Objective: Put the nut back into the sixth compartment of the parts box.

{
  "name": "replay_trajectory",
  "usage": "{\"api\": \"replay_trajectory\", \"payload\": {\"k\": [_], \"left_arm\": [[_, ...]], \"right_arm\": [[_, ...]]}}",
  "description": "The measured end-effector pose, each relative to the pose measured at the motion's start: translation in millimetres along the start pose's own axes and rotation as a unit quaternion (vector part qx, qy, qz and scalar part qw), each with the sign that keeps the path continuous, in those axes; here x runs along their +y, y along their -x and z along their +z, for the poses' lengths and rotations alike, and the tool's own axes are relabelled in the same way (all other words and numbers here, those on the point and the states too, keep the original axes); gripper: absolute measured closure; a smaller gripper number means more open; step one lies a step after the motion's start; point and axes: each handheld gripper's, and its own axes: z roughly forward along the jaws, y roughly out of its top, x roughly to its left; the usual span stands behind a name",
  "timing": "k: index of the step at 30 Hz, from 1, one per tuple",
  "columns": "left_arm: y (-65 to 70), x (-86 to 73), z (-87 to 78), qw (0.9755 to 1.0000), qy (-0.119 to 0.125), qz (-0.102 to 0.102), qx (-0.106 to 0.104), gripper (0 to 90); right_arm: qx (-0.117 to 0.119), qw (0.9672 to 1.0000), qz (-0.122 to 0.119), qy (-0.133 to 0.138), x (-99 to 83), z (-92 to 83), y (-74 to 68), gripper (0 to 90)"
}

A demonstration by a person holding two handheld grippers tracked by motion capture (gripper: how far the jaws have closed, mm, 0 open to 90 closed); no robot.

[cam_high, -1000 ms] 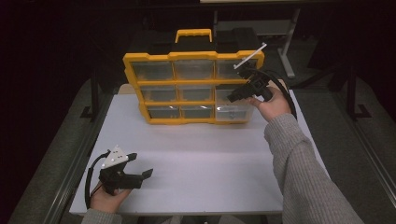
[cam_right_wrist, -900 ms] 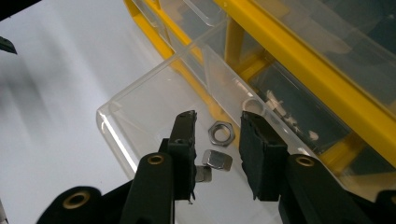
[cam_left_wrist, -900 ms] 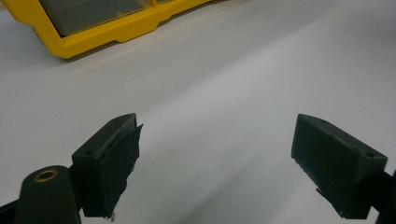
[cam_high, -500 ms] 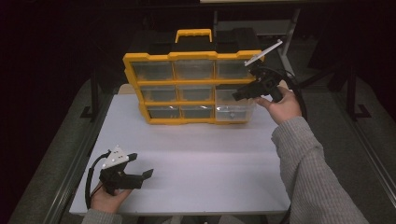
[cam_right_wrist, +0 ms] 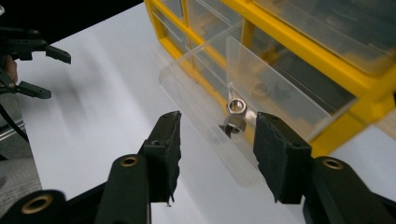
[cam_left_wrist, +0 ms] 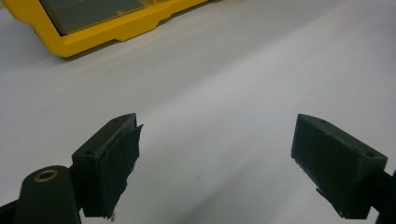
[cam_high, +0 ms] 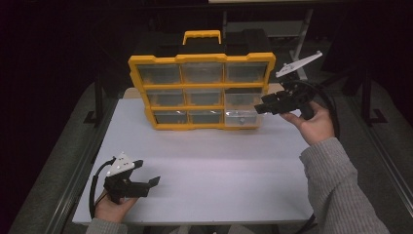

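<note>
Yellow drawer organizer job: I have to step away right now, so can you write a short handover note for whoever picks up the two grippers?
Right gripper: open, holding nothing, raised in front of the pulled-out clear drawer at the bottom right of the yellow organizer.
Left gripper: open, holding nothing, low over the white table near its front left corner.
A metal nut sits in the open drawer, against its clear front wall.
Done: that drawer is pulled out; the other drawers look closed.
Left: probably pick the nut out with the right gripper, or push the drawer shut.
</note>
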Motion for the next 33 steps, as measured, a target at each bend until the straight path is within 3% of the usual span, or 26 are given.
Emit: {"api": "replay_trajectory", "payload": {"k": [11, 18, 21, 33], "left_arm": [[0.2, 0.3, 0.5, 1.0, 0.006, -0.002, 0.001, 14.9], [0.5, 0.2, 0.1, 1.0, 0.006, -0.007, 0.0, 14.9], [-0.1, 0.4, 0.5, 1.0, 0.004, 0.0, 0.0, 14.9], [-0.3, 0.5, 0.4, 1.0, 0.002, 0.001, -0.001, 14.9]], "right_arm": [[-0.01, 0.9998, 0.016, 0.009, -29.8, -13.1, 0.4, 41.2], [-0.017, 0.9996, 0.021, 0.008, -54.9, -5.5, -2.2, 38.1], [-0.02, 0.9995, 0.023, 0.006, -65.9, -1.4, -1.6, 36.3], [-0.039, 0.9985, 0.037, 0.005, -95.1, 11.9, -1.7, 27.1]]}}
